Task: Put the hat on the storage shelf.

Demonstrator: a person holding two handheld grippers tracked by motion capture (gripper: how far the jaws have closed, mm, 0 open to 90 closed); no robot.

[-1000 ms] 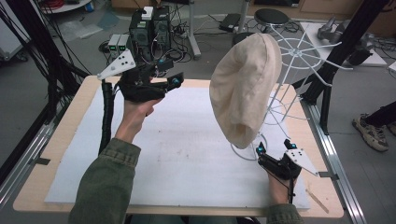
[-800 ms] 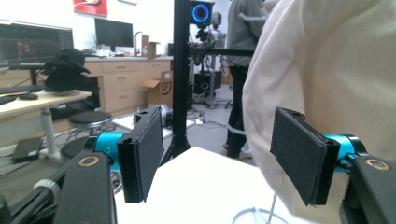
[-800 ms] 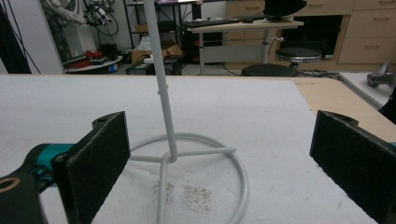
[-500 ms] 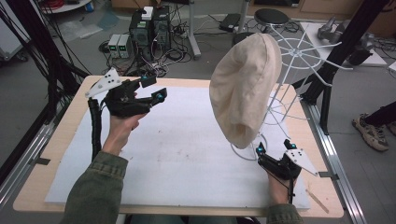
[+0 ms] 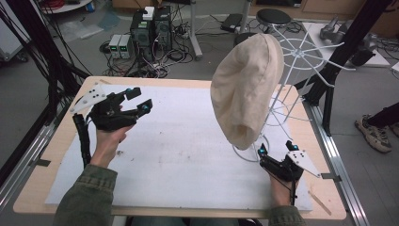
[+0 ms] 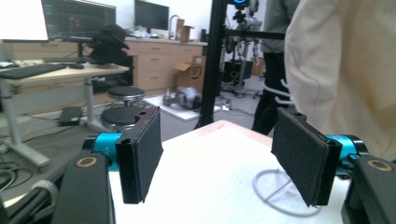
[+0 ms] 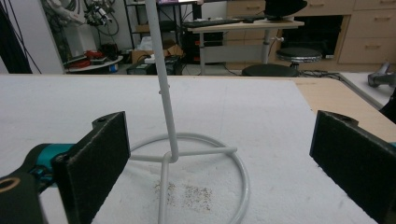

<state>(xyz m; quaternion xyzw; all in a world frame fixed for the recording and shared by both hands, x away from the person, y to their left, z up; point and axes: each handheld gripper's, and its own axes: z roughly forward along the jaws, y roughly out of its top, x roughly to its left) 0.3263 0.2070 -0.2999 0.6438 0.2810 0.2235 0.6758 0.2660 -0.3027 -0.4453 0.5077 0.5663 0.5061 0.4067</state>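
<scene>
A cream cloth cap hangs over a white wire stand at the table's right; its fabric also shows at the right of the left gripper view. The stand's base ring rests on the white mat. My left gripper hovers over the mat's left part, far from the cap, its jaws open with nothing between them. My right gripper sits low just in front of the ring, open and empty; between its jaws I see the stand's pole and the ring.
A white foam mat covers most of the wooden table. Black frame posts stand at the right and left. Computers and cables lie on the floor behind, and a stool stands beyond the stand.
My left gripper has moved left and down, from the back middle of the table to the left side of the mat. The right gripper and the cap have stayed put.
</scene>
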